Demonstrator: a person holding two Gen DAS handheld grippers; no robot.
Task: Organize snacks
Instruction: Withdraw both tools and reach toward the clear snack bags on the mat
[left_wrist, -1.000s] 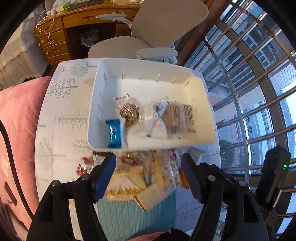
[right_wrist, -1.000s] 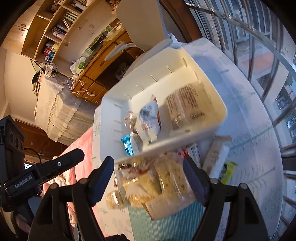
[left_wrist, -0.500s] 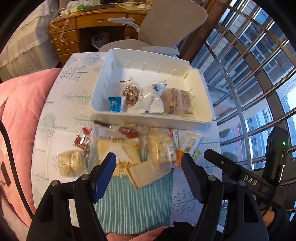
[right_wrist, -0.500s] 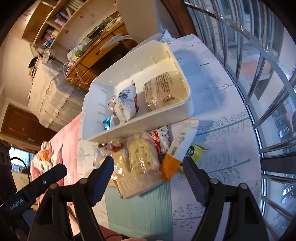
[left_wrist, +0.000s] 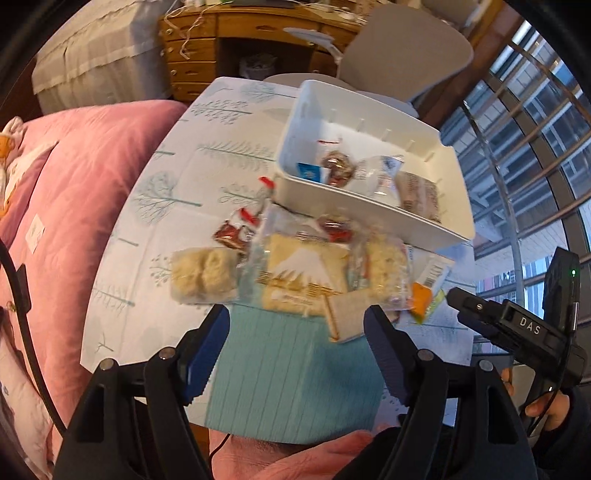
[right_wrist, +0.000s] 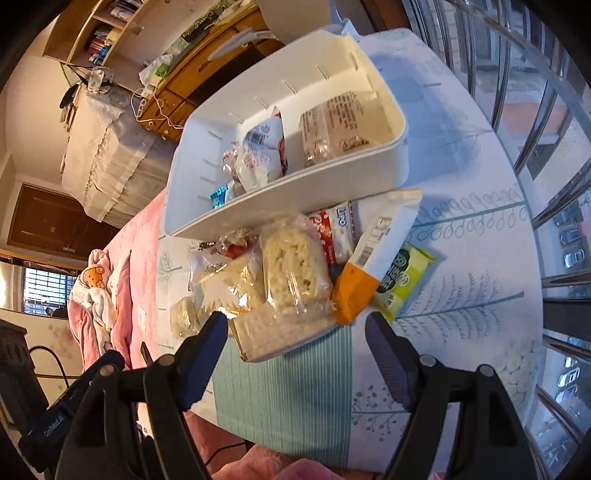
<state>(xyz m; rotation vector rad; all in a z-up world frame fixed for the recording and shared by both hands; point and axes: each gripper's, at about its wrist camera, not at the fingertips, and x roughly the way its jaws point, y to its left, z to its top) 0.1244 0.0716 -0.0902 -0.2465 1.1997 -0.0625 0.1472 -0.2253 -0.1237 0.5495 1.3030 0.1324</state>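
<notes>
Left wrist view: left gripper (left_wrist: 297, 328) hangs above the near edge of the snack pile, jaws wide, just opened a touch further, nothing between them but the teal mat (left_wrist: 291, 380) and the corner of a cracker pack (left_wrist: 345, 314) below. Snacks lie loose on the tree-print tablecloth (left_wrist: 177, 177), right against the near wall of the white bin (left_wrist: 369, 210): a pale puffed-rice pack (left_wrist: 203, 275) at the left end, a mountain-print pack (left_wrist: 306, 273) in the middle, small red-wrapped candies (left_wrist: 232, 234) behind. Bin already has a blue packet (left_wrist: 308, 171), a round candy (left_wrist: 338, 168), a clear white pouch (left_wrist: 380, 177) and a brown bar (left_wrist: 419, 192) inside. Right wrist view: right gripper (right_wrist: 295, 328) also wide, empty, above the same pile. Between its fingers sit a rice-crisp bag (right_wrist: 295, 266) and an orange-and-white pack (right_wrist: 376, 254) lying over a yellow-green packet (right_wrist: 406, 277). Part of a hand (left_wrist: 546, 406) shows at the right edge of the left view, holding the other gripper's handle.
</notes>
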